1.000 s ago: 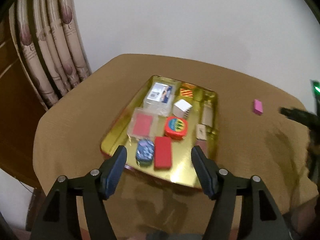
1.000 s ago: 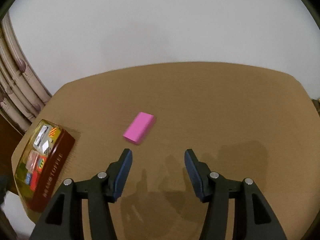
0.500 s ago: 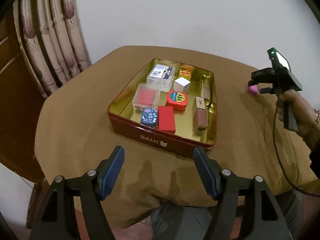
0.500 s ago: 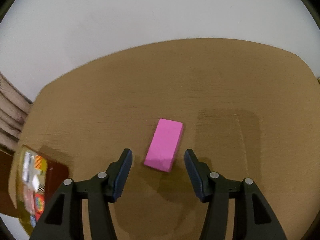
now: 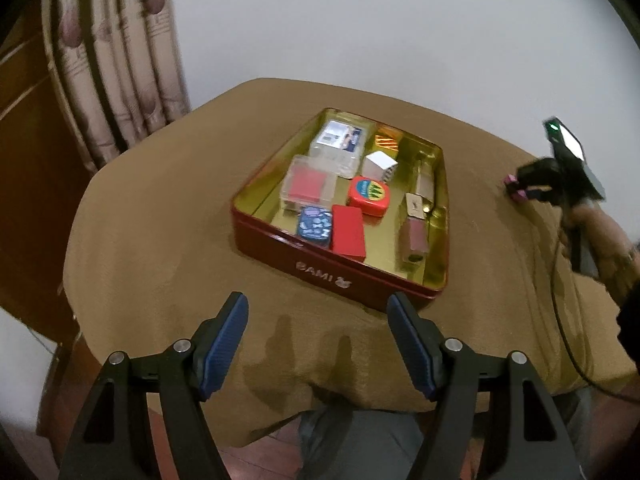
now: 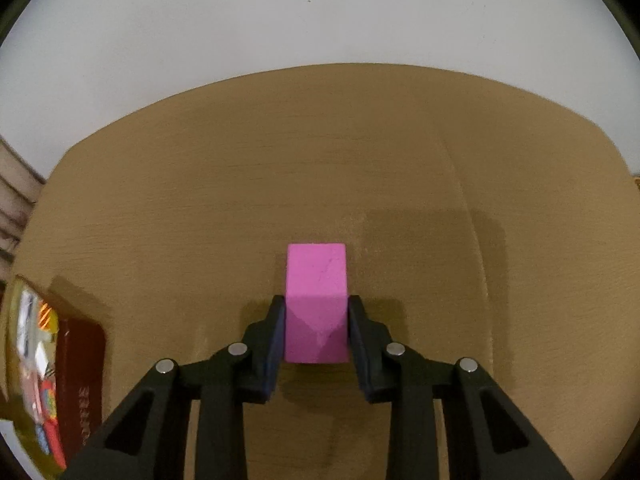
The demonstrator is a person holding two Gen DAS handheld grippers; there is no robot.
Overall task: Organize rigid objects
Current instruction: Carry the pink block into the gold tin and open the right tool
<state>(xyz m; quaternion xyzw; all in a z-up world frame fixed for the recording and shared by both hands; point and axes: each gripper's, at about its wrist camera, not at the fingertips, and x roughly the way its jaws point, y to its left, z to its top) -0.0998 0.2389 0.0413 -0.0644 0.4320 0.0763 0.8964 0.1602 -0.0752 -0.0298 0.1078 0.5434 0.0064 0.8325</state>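
Observation:
A pink block (image 6: 316, 276) lies flat on the brown tablecloth. My right gripper (image 6: 316, 304) points steeply down over it; its jaws are closing, with the block's near half between them and both pads against its long sides. The left wrist view shows that gripper (image 5: 536, 184) at the far right, held by a hand, with a bit of the pink block (image 5: 514, 186) at its tips. My left gripper (image 5: 316, 304) hangs open with nothing in it over the table's near edge, in front of the red tin (image 5: 340, 276).
The gold-lined tin holds several small items, among them a red box (image 5: 348, 232), a blue patterned case (image 5: 314, 222), a round red case (image 5: 368, 196), a white cube (image 5: 378, 164) and clear boxes (image 5: 308, 186). Curtains (image 5: 116, 60) hang at the left. A cable (image 5: 560, 320) trails off the right edge. The same tin (image 6: 80, 360) sits at the left.
My right gripper came down over the pink block and its jaws narrowed onto the block's sides. My left gripper drew back from above the tin toward the table's near edge.

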